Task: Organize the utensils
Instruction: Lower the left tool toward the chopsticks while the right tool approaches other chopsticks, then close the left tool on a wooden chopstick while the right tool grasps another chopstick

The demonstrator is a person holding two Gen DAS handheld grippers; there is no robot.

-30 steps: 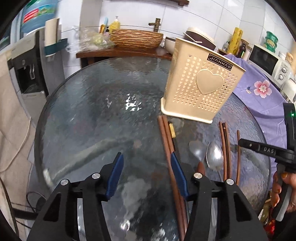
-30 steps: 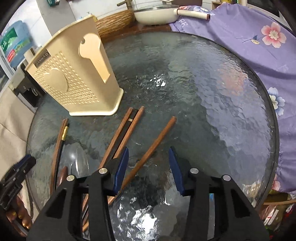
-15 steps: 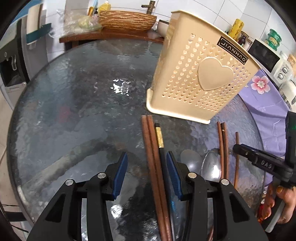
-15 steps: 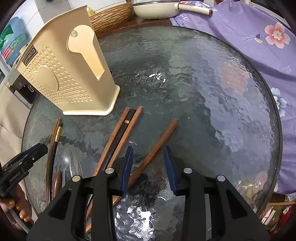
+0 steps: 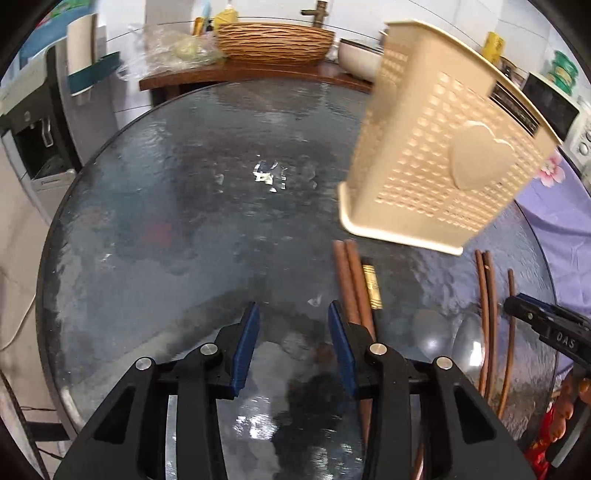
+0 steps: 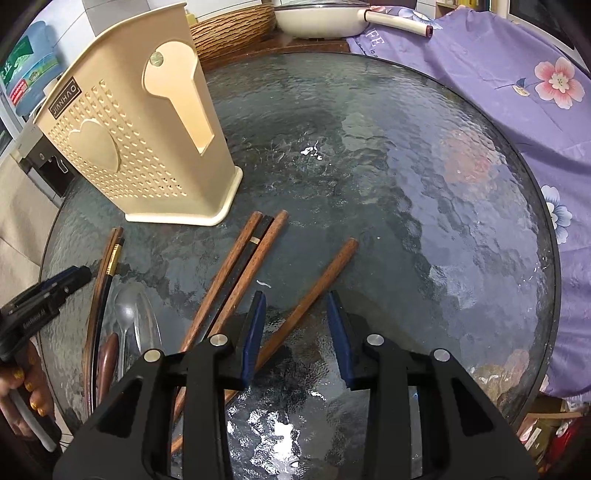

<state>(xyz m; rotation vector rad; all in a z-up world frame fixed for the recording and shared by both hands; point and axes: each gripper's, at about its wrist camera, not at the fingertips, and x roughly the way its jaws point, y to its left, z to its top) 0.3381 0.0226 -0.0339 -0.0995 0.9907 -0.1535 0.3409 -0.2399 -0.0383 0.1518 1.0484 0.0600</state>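
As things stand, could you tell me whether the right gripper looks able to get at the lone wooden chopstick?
Probably yes: the lone wooden chopstick lies flat between the right gripper's parted fingers, with nothing on top of it.

Behind the round glass table (image 5: 155, 229) stand a woven basket (image 5: 273, 42), a white pan (image 6: 321, 20), a microwave (image 5: 557, 110) and purple flowered cloth (image 6: 517, 81).
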